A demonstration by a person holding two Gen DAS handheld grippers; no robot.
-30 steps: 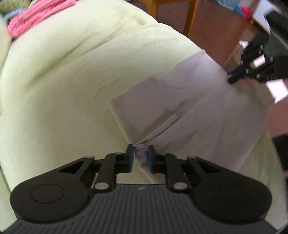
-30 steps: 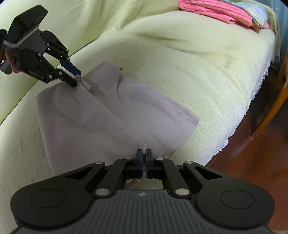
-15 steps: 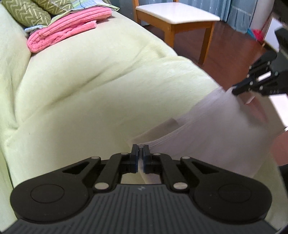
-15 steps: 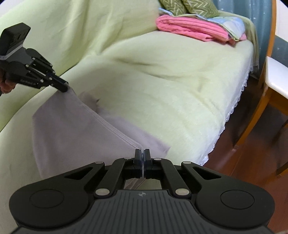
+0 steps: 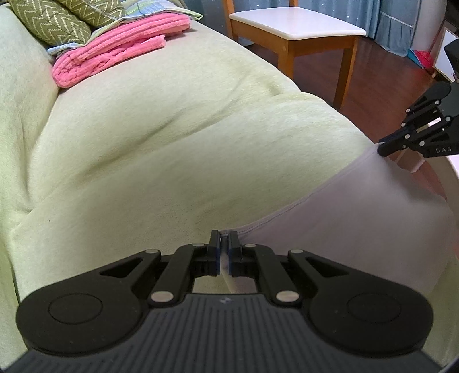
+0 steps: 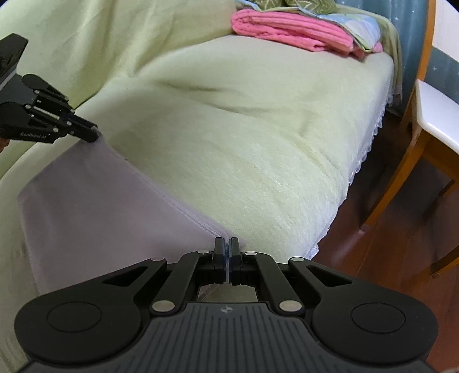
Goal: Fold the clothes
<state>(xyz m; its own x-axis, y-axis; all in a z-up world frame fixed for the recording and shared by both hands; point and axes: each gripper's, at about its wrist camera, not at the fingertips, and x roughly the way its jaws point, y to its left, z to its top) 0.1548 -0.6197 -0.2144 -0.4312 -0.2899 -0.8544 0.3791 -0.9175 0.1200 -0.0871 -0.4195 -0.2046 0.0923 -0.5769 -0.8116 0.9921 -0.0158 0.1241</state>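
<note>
A pale mauve garment (image 5: 358,218) (image 6: 94,212) hangs stretched between my two grippers above the light green sofa (image 5: 172,143) (image 6: 243,129). My left gripper (image 5: 224,248) is shut on one corner of its seamed edge; from the right wrist view this gripper (image 6: 93,137) pinches the cloth at the far left. My right gripper (image 6: 227,252) is shut on the opposite corner, and the left wrist view has it (image 5: 383,147) at the far right, gripping the cloth. The seam runs taut from one grip to the other. The cloth's lower part is hidden below both grippers.
Folded pink towels (image 5: 114,57) (image 6: 287,31) and green zigzag cushions (image 5: 57,23) lie at the sofa's far end. A wooden chair with a white seat (image 5: 292,28) (image 6: 436,120) stands on the dark wood floor (image 6: 387,258) beside the sofa's lace-trimmed edge.
Both grippers have closed fully on the garment and lifted its edge off the sofa. The cloth, earlier spread flat, now hangs taut between them, and both views have tilted up.
</note>
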